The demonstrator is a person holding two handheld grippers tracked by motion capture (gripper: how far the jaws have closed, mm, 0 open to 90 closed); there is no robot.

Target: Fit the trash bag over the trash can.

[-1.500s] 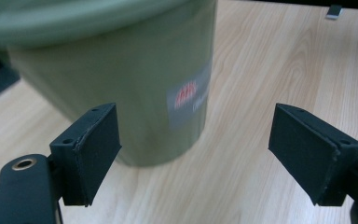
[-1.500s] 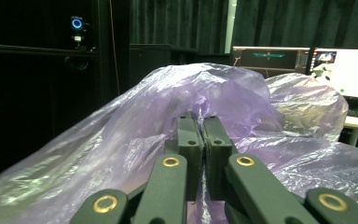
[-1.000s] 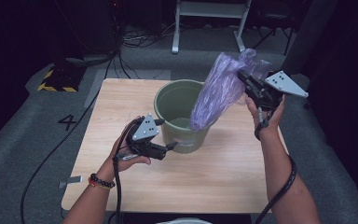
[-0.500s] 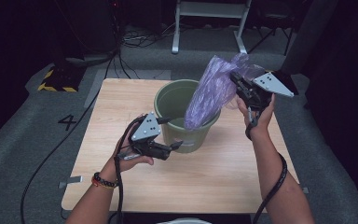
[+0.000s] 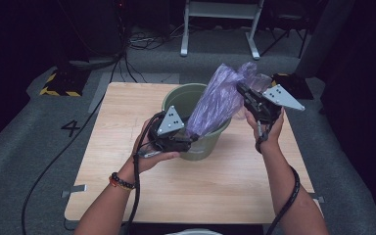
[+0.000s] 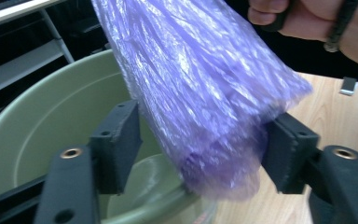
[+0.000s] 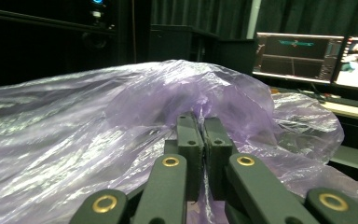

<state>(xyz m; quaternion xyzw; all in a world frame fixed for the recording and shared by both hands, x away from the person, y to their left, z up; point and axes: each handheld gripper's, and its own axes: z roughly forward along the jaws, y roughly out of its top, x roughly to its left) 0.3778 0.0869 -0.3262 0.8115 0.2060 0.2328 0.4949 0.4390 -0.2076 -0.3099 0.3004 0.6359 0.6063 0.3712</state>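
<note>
While right gripper [image 5: 247, 95] fingers pinch the purple bag [image 5: 215, 105] | left gripper [image 6: 200, 149] fingers closing around it, one pad apart.

Black grippers with brass rivets, grey three-cornered dotted plates [image 5: 171, 121], black cables; beaded bracelet [image 5: 122, 181] on left wrist

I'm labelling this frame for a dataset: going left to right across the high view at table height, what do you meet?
Left gripper → green bucket → purple plastic bag → right gripper, clamped on the bag's upper end, all above the wooden table.
</note>
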